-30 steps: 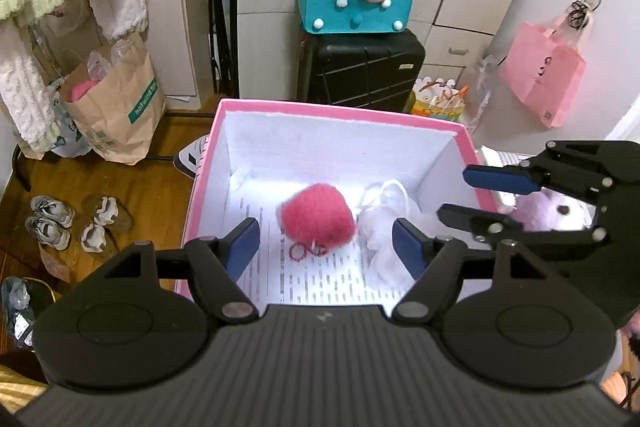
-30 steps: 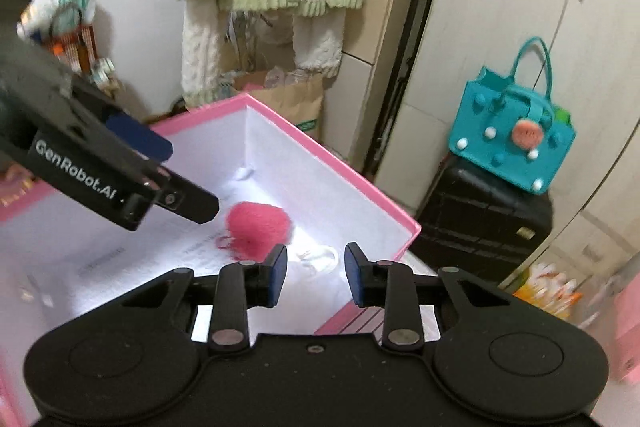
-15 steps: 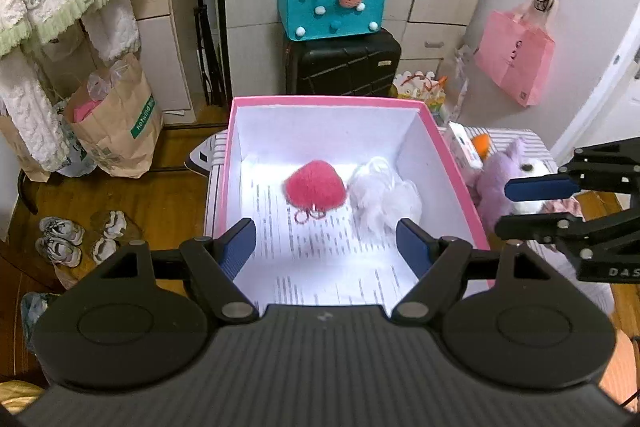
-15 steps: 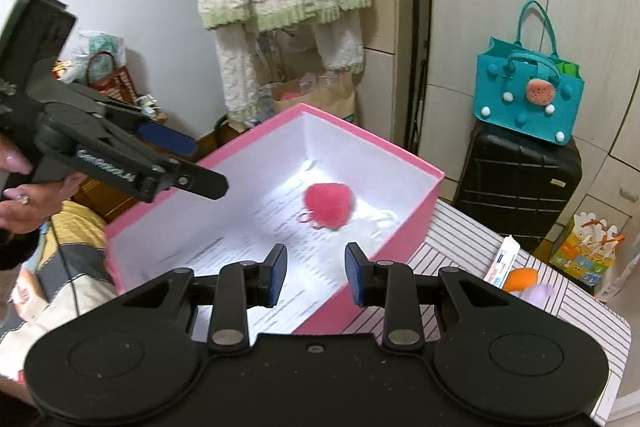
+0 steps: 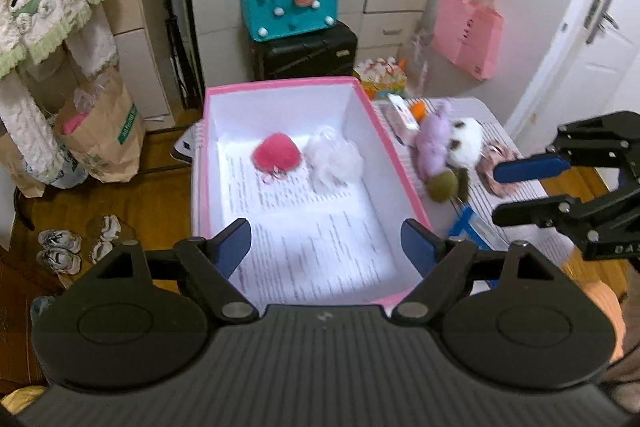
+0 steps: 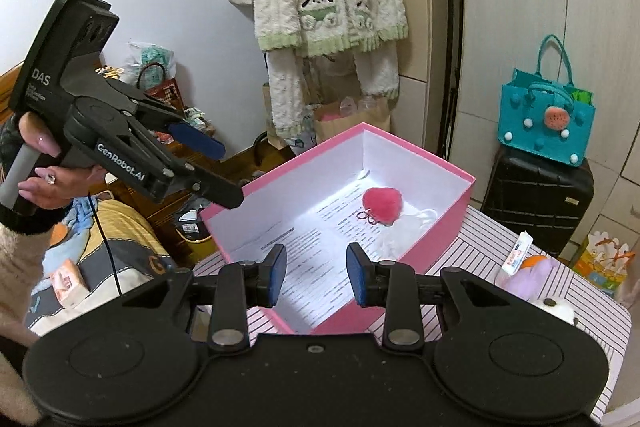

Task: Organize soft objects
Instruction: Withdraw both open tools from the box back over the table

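Observation:
A pink box point(image 5: 280, 83) with white inside holds a pink pompom point(image 5: 276, 157) and a white fluffy puff point(image 5: 334, 163) near its far end. My left gripper point(image 5: 326, 239) hovers above the box's near end, its jaws opening, nothing between them. In the right wrist view it point(image 6: 228, 173) hangs left of the box point(image 6: 420, 147). My right gripper point(image 6: 316, 267) is over the box's near corner, its jaws narrowly apart and opening, empty. Right of the box on the striped table lie a purple plush point(image 5: 434, 143), a white plush point(image 5: 466, 143), an olive ball point(image 5: 442, 185) and a pink frilly item point(image 5: 492, 183).
A tube point(image 6: 518, 253) and a blue-edged card point(image 5: 466, 223) lie on the table point(image 6: 480, 227). Behind stand a black suitcase point(image 5: 304, 53) with a teal bag point(image 5: 290, 7), a hanging pink bag point(image 5: 468, 31), a paper bag point(image 5: 102, 135), and shoes point(image 5: 60, 253) on the floor.
Both grippers have drawn back and up from inside the box, so the table and its toys now show. The left jaws have widened. The pompom and puff stay put.

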`<state>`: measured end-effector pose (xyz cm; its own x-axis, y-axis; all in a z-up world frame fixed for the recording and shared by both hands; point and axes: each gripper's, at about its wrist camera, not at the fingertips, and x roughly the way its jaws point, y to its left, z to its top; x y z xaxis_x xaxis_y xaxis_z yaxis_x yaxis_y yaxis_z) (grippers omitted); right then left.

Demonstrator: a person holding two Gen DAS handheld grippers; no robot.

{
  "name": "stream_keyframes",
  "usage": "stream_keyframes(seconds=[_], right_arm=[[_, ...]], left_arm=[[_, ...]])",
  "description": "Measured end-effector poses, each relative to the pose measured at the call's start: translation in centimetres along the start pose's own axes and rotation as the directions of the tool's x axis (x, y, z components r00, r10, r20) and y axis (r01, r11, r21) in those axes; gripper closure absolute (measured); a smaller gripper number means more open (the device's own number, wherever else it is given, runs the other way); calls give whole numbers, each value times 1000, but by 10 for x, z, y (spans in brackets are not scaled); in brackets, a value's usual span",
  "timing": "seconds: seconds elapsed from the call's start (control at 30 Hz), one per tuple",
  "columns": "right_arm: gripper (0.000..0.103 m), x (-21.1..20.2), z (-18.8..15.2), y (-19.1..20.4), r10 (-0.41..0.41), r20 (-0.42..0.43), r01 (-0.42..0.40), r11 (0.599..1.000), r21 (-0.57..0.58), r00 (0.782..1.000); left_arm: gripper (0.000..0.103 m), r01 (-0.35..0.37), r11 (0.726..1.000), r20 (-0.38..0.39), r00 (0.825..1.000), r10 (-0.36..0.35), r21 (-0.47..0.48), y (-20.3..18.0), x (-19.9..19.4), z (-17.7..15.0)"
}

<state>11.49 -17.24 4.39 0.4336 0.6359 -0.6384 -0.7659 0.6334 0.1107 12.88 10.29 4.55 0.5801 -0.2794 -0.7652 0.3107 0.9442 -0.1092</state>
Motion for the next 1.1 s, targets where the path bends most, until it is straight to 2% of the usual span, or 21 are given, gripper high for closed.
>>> stream_keyframes(seconds=[0.1, 0.33, 0.53, 0.73, 0.9, 1.0, 1.1], right_arm=[[64, -10, -7, 6, -1, 7, 1, 1000, -12, 1000], [60, -32, -29, 15, -20, 27, 21, 998, -51, 999], [58, -50, -53, 20, -21, 39, 23, 998, -55, 999], [56, -61, -80, 26, -16, 28, 17, 998, -64, 999], [55, -68, -99, 26, -24, 12, 24, 998, -60, 1000], [55, -70, -110, 24, -31, 4, 31, 998, -52, 1000], [54, -69, -121, 17, -44, -4, 44, 999, -28, 999]], left_arm=[[17, 7, 999, -14, 1000, -6, 45, -13, -7, -7], [14, -15, 991, 5, 1000, 14, 129, -43, -21, -26], [12, 2, 980, -12, 1000, 1, 198, -66, -16, -42], [12, -2, 977, -43, 999, 12, 214, -81, -3, -57], [12, 8, 969, -30, 1000, 0, 246, -101, 0, -71], [12, 29, 964, -23, 999, -24, 264, -114, 3, -80], [12, 89, 959, -43, 996, -81, 269, -125, 11, -85]])
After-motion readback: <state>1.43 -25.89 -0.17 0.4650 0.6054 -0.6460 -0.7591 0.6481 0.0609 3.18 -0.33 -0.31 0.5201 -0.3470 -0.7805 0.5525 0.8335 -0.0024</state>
